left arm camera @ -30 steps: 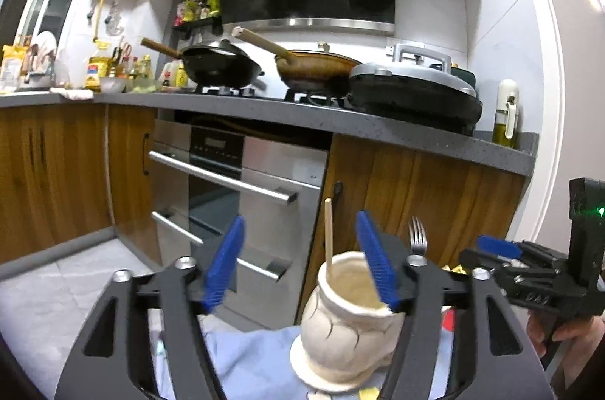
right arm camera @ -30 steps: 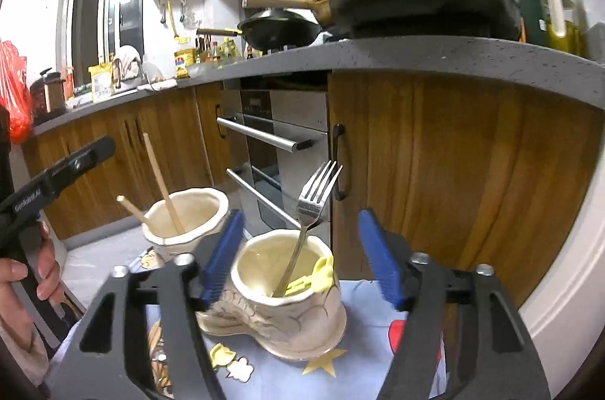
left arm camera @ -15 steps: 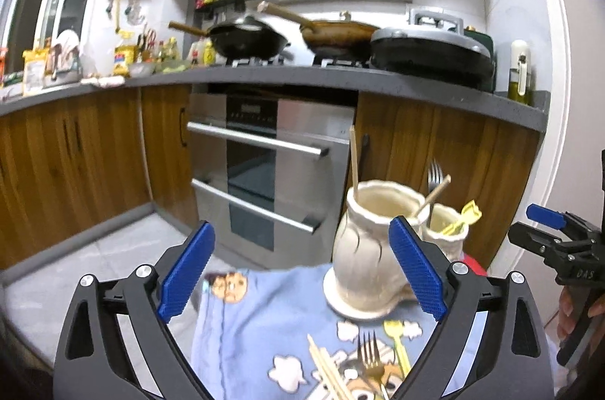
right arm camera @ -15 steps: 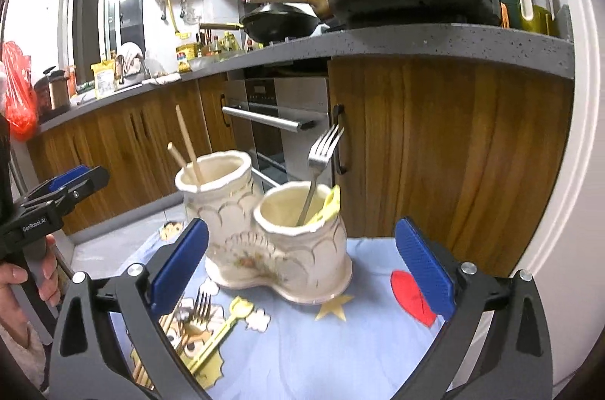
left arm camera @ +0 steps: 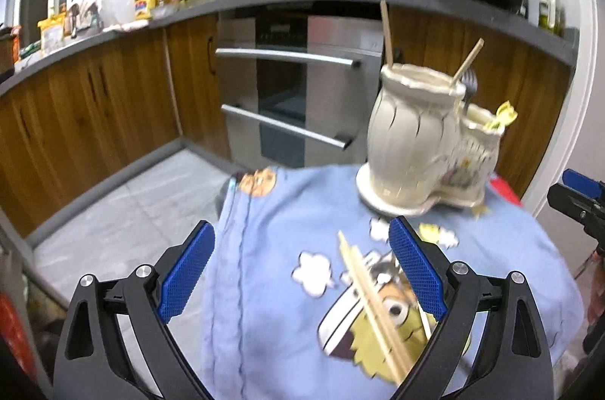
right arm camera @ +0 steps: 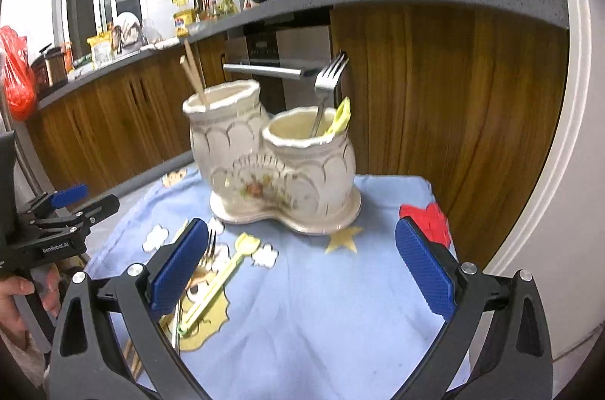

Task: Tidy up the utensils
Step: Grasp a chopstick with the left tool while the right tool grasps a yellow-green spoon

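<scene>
Wooden chopsticks beside left tool.

holder on cloth | fork in right pot | chopsticks before holder

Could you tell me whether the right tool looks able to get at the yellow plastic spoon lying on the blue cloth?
Probably yes: the right tool is open, the yellow plastic spoon lies uncovered by its left finger, though a metal fork lies close beside it.

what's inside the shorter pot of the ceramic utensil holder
A metal fork and a yellow utensil stand in the shorter pot. Its wall hides their lower ends and the bottom.
</scene>
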Demonstrator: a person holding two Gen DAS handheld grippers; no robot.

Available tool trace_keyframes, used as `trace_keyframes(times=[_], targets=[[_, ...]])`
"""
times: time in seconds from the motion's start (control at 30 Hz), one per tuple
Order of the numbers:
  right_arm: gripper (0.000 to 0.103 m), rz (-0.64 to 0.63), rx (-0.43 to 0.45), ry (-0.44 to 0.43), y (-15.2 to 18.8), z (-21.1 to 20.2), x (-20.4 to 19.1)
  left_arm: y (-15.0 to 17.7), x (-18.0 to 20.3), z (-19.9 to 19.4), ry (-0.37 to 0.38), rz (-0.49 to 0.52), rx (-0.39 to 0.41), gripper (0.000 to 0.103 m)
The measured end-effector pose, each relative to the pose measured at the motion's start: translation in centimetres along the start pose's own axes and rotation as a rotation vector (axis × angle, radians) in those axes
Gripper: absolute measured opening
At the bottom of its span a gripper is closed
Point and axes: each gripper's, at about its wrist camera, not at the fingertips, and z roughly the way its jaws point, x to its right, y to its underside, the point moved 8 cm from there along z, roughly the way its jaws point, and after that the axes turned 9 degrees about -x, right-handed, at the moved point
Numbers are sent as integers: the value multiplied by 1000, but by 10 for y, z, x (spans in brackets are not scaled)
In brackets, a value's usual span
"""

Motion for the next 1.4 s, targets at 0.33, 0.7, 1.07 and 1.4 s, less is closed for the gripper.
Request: trace_keyframes(times=[0.33, 0.7, 1.07, 1.4], targets=[[98, -42, -63, -17, 26, 14, -18, 42, 18, 17, -11, 71, -150, 82], [67, -60, -167, -76, 45, 36, -37, 68, 39, 32, 79, 51, -272, 45], [55, -64, -223, -105, 56, 48, -49, 71, 40, 37, 89, 33, -296, 36], [45, -60, -313, -153, 58, 73, -67, 68, 46, 36, 157, 116, -292, 3]])
